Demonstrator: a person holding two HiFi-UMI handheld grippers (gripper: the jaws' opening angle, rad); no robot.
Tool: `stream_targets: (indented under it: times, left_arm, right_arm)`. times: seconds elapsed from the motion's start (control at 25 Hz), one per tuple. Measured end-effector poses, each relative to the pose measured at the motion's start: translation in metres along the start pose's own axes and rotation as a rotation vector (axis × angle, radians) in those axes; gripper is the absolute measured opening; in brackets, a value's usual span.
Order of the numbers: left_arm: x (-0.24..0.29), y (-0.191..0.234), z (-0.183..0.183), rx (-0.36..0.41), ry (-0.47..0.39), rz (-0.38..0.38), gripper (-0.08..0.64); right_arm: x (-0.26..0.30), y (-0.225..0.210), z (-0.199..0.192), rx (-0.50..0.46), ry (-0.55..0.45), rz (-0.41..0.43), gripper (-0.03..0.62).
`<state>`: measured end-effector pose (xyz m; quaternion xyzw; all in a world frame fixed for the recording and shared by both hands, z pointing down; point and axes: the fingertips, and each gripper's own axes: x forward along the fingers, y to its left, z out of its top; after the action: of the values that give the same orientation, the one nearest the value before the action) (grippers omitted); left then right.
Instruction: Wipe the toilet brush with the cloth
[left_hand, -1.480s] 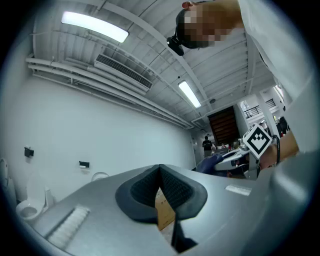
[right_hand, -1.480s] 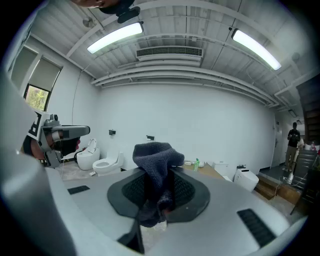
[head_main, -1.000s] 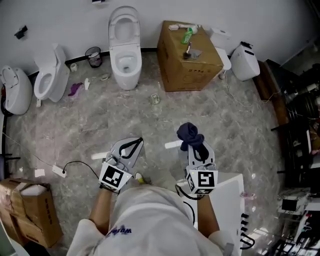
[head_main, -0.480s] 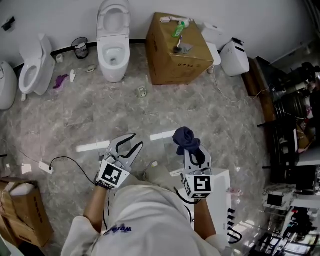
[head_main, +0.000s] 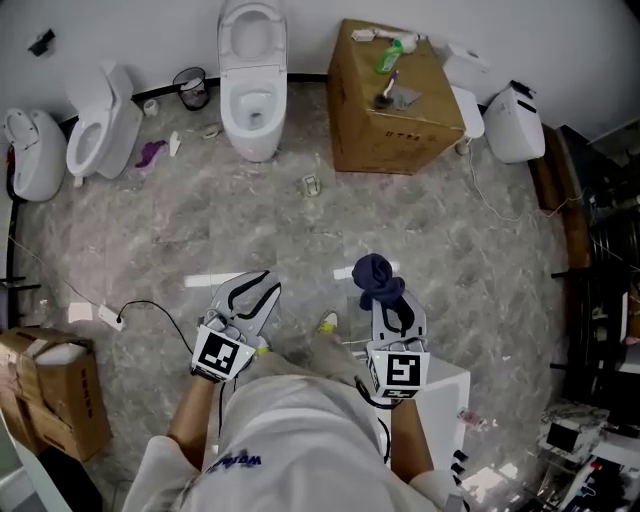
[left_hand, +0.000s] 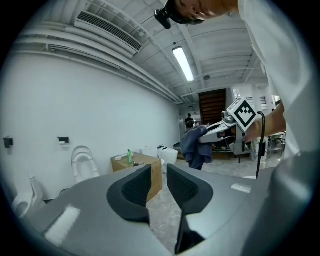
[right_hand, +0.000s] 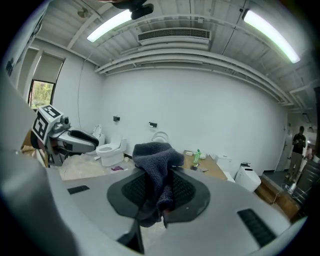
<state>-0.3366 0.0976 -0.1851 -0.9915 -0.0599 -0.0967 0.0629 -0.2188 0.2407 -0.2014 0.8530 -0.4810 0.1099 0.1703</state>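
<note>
- Left gripper (head_main: 256, 288) held at lower left of centre in head view. Jaws apart by narrow gap, just eased closer; nothing between them.
- Right gripper (head_main: 388, 302) held just right of centre. Jaws clamped on dark blue cloth (head_main: 377, 277); cloth bunched over tips and draped down between pads.
- Cardboard box (head_main: 395, 135) seen at upper right, against wall. Green bottle (head_main: 391, 58) and small handled item (head_main: 386, 95) set on its top. Item too small to be confirmed as toilet brush.
- White toilet (head_main: 251, 95) stood left of box.
</note>
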Motion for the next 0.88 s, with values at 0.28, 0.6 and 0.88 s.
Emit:
stream_targets:
  times: [0.28,0.6,0.88]
  left_arm:
    - [0.075,-0.002,0.019,-0.097,0.097,0.235,0.036]
    - [0.098,-0.011,0.025,-0.137,0.135,0.352,-0.002]
    - [0.127,0.012,0.001,-0.169,0.166,0.38,-0.002]
  right_arm:
    - [0.044,-0.116,-0.033,-0.032,0.004,0.07,0.08]
    - [0.083,-0.179,-0.065,-0.013,0.034,0.126,0.08]
    - [0.129,-0.189,-0.067,-0.026,0.061,0.154,0.08]
